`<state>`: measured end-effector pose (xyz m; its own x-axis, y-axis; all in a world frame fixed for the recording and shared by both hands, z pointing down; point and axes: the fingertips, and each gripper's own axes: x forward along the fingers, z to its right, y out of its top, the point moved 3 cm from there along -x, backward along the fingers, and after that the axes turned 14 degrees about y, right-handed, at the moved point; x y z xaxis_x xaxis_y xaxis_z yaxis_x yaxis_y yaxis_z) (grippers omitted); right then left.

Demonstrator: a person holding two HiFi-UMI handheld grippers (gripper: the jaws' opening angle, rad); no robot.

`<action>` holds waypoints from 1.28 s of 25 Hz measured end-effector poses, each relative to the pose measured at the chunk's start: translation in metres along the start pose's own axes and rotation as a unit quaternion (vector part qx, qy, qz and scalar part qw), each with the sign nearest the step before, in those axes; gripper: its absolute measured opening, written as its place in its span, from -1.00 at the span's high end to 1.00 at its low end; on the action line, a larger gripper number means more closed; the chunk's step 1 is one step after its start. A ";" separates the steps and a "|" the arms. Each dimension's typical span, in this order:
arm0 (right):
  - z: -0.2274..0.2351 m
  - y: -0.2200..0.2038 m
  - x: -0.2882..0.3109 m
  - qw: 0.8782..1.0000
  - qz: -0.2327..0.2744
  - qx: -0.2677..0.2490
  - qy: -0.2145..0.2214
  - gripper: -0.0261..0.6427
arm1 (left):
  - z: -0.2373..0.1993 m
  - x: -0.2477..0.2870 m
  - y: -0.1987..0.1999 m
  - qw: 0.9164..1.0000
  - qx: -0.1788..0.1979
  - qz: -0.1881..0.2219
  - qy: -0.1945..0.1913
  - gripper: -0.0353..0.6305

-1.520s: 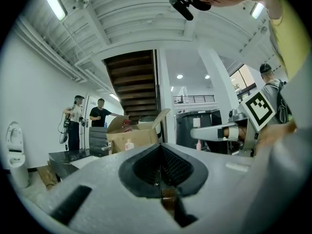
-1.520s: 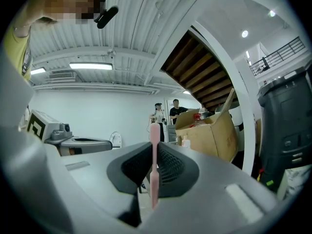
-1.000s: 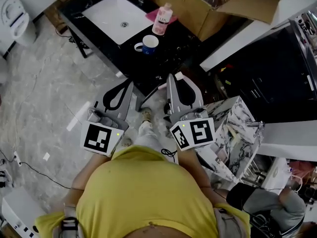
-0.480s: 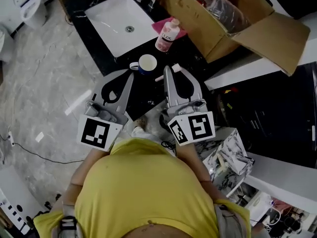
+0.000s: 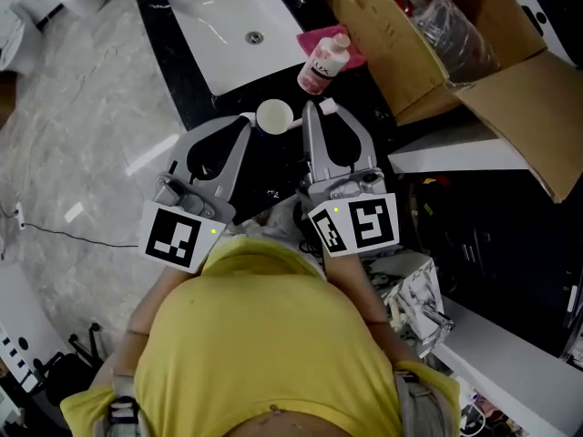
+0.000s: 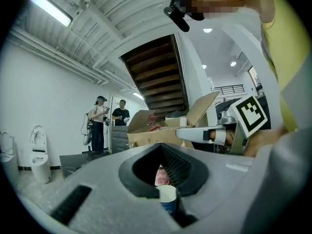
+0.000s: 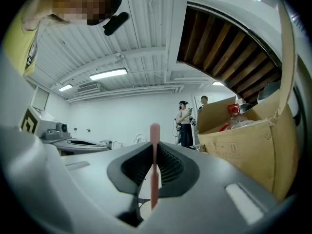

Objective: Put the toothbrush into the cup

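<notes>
- Now the right gripper point(image 5: 310, 110) pinches the pink toothbrush point(image 7: 154, 155) crosswise, just beside the cup point(image 5: 273, 116) on the counter point(image 5: 269, 167).
- The left gripper point(image 5: 244, 126) has its jaws pressed together, empty, near the cup's other side.
- The brush probably needs one end tipped down over the rim and released only once inside.

L gripper point(image 5: 244, 122) shut, R gripper point(image 5: 312, 112) clamped

Bright, even light from ceiling strip lamps point(image 7: 108, 73); the head view is dimmer; both gripper views bulge, darkening at round edges, foreground soft
</notes>
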<state>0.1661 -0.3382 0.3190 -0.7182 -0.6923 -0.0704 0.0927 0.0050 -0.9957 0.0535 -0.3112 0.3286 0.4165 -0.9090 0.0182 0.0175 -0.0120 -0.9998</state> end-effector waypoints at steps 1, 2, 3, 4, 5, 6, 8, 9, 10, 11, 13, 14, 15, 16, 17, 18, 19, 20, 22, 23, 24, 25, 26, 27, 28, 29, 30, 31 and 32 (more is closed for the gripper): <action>0.002 -0.003 0.003 1.000 -0.001 0.003 0.001 0.83 | -0.001 0.002 -0.002 1.000 0.000 -0.003 0.000 0.89; 0.003 -0.006 0.005 1.000 -0.003 0.005 0.002 0.83 | -0.002 0.005 -0.004 1.000 0.000 -0.006 -0.002 0.89; 0.004 -0.009 0.008 1.000 -0.005 0.007 0.003 0.83 | -0.002 0.008 -0.005 1.000 0.000 -0.009 -0.005 0.89; 0.006 -0.012 0.011 1.000 -0.007 0.008 0.003 0.83 | -0.003 0.011 -0.007 1.000 0.001 -0.012 -0.009 0.89; 0.007 -0.015 0.013 1.000 -0.010 0.007 0.002 0.83 | -0.004 0.014 -0.008 1.000 0.002 -0.015 -0.014 0.89; 0.008 -0.018 0.016 1.000 -0.013 0.006 0.000 0.83 | -0.005 0.018 -0.009 1.000 0.001 -0.018 -0.018 0.89; 0.011 -0.026 0.020 1.000 -0.018 0.005 -0.004 0.83 | -0.008 0.027 -0.009 0.999 -0.003 -0.022 -0.026 0.89; 0.013 -0.030 0.022 1.000 -0.021 0.006 -0.006 0.83 | -0.010 0.031 -0.009 0.999 -0.005 -0.023 -0.028 0.89; 0.015 -0.035 0.024 1.000 -0.024 0.008 -0.008 0.83 | -0.013 0.035 -0.009 0.999 -0.004 -0.024 -0.031 0.89; 0.017 -0.039 0.026 1.000 -0.027 0.011 -0.010 0.83 | -0.015 0.039 -0.009 0.999 -0.003 -0.026 -0.034 0.89; 0.021 -0.049 0.030 0.999 -0.031 0.016 -0.014 0.83 | -0.018 0.046 -0.012 0.999 0.000 -0.029 -0.041 0.89; 0.023 -0.053 0.032 0.999 -0.033 0.018 -0.016 0.83 | -0.020 0.049 -0.014 0.999 0.000 -0.031 -0.044 0.89; 0.024 -0.057 0.033 0.999 -0.035 0.020 -0.018 0.83 | -0.021 0.051 -0.016 0.998 0.000 -0.033 -0.047 0.89; 0.024 -0.061 0.034 0.999 -0.038 0.022 -0.020 0.83 | -0.022 0.053 -0.019 0.998 -0.001 -0.036 -0.051 0.89; 0.025 -0.064 0.036 0.999 -0.041 0.024 -0.021 0.83 | -0.022 0.056 -0.022 0.998 -0.002 -0.040 -0.054 0.89; 0.027 -0.069 0.038 0.998 -0.045 0.025 -0.023 0.83 | -0.023 0.059 -0.026 0.997 -0.004 -0.044 -0.057 0.89; 0.028 -0.073 0.039 0.998 -0.050 0.027 -0.024 0.83 | -0.024 0.061 -0.029 0.997 -0.005 -0.048 -0.060 0.89; 0.029 -0.079 0.041 0.998 -0.055 0.030 -0.025 0.83 | -0.024 0.064 -0.032 0.997 -0.005 -0.052 -0.064 0.89; 0.032 -0.088 0.043 0.997 -0.065 0.039 -0.028 0.83 | -0.023 0.069 -0.039 0.996 -0.004 -0.060 -0.071 0.89; 0.033 -0.093 0.044 0.996 -0.070 0.043 -0.030 0.83 | -0.023 0.071 -0.042 0.995 -0.005 -0.062 -0.074 0.89; 0.034 -0.097 0.045 0.996 -0.075 0.048 -0.030 0.83 | -0.022 0.073 -0.045 0.995 -0.006 -0.064 -0.077 0.89; 0.035 -0.102 0.046 0.995 -0.081 0.053 -0.030 0.83 | -0.022 0.075 -0.047 0.995 -0.008 -0.066 -0.079 0.89; 0.035 -0.106 0.048 0.994 -0.087 0.058 -0.030 0.83 | -0.022 0.076 -0.049 0.994 -0.010 -0.068 -0.081 0.89; 0.035 -0.110 0.049 0.993 -0.094 0.063 -0.030 0.83 | -0.022 0.077 -0.051 0.994 -0.011 -0.070 -0.083 0.89; 0.036 -0.115 0.051 0.992 -0.100 0.069 -0.029 0.83 | -0.022 0.078 -0.052 0.994 -0.012 -0.071 -0.085 0.89; 0.036 -0.118 0.052 0.991 -0.106 0.075 -0.029 0.83 | -0.022 0.079 -0.052 0.994 -0.013 -0.071 -0.086 0.89; 0.036 -0.121 0.054 0.990 -0.112 0.080 -0.029 0.83 | -0.023 0.080 -0.053 0.994 -0.013 -0.071 -0.088 0.89; 0.036 -0.124 0.055 0.989 -0.119 0.084 -0.029 0.83 | -0.024 0.081 -0.053 0.993 -0.014 -0.071 -0.088 0.89; 0.036 -0.126 0.057 0.988 -0.127 0.087 -0.027 0.83 | -0.024 0.081 -0.053 0.993 -0.015 -0.071 -0.089 0.89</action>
<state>0.1382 -0.4044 0.4431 -0.6962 -0.6930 0.1874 0.0350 -0.2935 -0.9553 0.0642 -0.3947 0.3830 0.5652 -0.8098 0.1575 0.0613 -0.1492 -0.9869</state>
